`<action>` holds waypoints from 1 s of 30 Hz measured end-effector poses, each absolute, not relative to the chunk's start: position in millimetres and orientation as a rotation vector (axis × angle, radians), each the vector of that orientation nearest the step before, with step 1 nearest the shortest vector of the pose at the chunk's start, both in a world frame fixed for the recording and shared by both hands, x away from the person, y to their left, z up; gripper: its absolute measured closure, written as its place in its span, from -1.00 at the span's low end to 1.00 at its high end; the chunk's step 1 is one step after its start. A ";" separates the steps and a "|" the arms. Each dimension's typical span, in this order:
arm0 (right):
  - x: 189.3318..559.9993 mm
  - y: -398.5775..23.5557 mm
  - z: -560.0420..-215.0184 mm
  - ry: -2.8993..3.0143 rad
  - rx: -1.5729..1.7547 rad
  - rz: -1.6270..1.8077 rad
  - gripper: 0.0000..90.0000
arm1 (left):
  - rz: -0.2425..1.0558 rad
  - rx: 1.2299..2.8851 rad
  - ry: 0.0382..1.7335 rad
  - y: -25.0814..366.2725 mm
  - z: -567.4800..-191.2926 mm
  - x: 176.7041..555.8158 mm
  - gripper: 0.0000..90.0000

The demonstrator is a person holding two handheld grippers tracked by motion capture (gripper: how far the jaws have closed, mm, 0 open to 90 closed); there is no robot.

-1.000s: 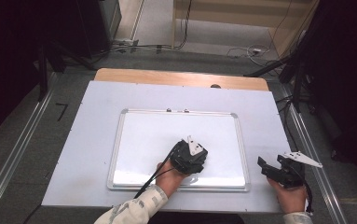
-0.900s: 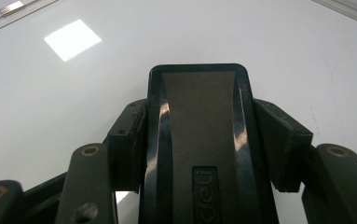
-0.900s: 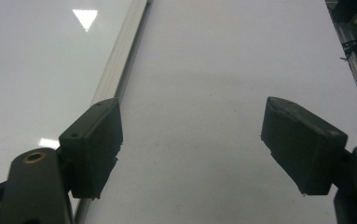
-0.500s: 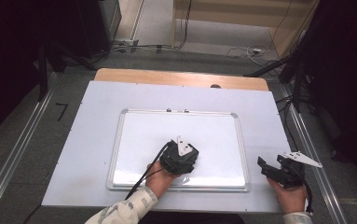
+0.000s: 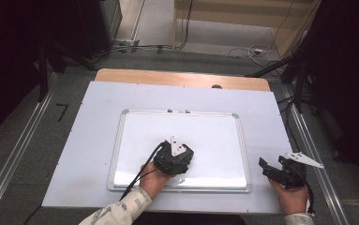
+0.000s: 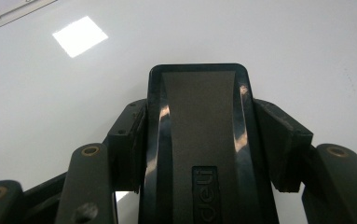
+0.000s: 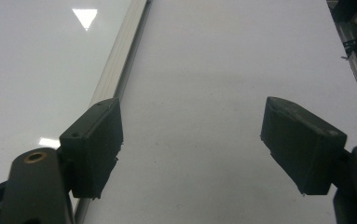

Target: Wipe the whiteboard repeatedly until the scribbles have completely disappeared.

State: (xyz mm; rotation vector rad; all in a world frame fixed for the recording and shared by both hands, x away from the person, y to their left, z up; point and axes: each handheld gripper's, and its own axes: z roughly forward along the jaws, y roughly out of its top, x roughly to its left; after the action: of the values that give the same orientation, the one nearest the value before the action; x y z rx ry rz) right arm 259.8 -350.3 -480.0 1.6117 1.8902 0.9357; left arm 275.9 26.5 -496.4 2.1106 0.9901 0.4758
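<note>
left hand-held gripper (image 6: 199, 154): jaws clamped on a black whiteboard eraser (image 6: 199, 135), one pad on each long side; grip sits mid-body, prob. so the eraser stays square & doesn't twist under a push
eraser: glossy black shell w/ matte centre strip, embossed logo near the bottom of the left gripper view; front end sticks out past the pads, which leaves the working end free of the jaws
eraser position: over the lower-middle of the whiteboard (image 5: 214, 136), seen from the high view under the left hand-held gripper (image 5: 173, 157); looks pressed to or just above the board, can't tell which
why held low & flat: reads as a wiping pass; felt side has to face the board, hence gripper pointing down w/ hand behind it
right hand-held gripper (image 7: 209, 140): jaws wide, nothing between the pads; parked over bare bench (image 7: 223, 70) just right of the board's metal frame (image 7: 120, 60)
why parked there: prob. kept off the board so it doesn't block the wipe; near enough to steady the frame if the board slides
right hand-held gripper, high view (image 5: 273, 171): well apart from the left one, near the bench's right edge
board surface: looks clean where visible; only ceiling-light glare (image 6: 79, 36); no marks I can make out
bench: pale sheet (image 5: 88, 140) under the board, board centred on it; 2 small clips at the board's top edge (image 5: 178, 111)
</note>
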 end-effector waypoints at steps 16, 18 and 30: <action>259.6 -350.0 -480.1 1.890 1.613 0.931 -0.56 | 0.467 2.108 0.989 51.6 -496.9 273.8 -0.08; 259.7 -349.9 -480.2 1.891 1.611 0.929 -0.56 | 0.466 2.105 0.991 53.8 -497.0 273.6 -0.08; 259.3 -350.2 -479.9 1.887 1.610 0.932 -0.56 | 0.474 2.103 1.008 75.0 -497.1 272.3 -0.08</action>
State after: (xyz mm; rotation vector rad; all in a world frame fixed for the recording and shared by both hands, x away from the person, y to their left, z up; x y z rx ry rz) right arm 259.3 -350.2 -479.9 1.6098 1.8875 0.9317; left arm 272.3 75.0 -497.1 2.1035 1.0078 0.4742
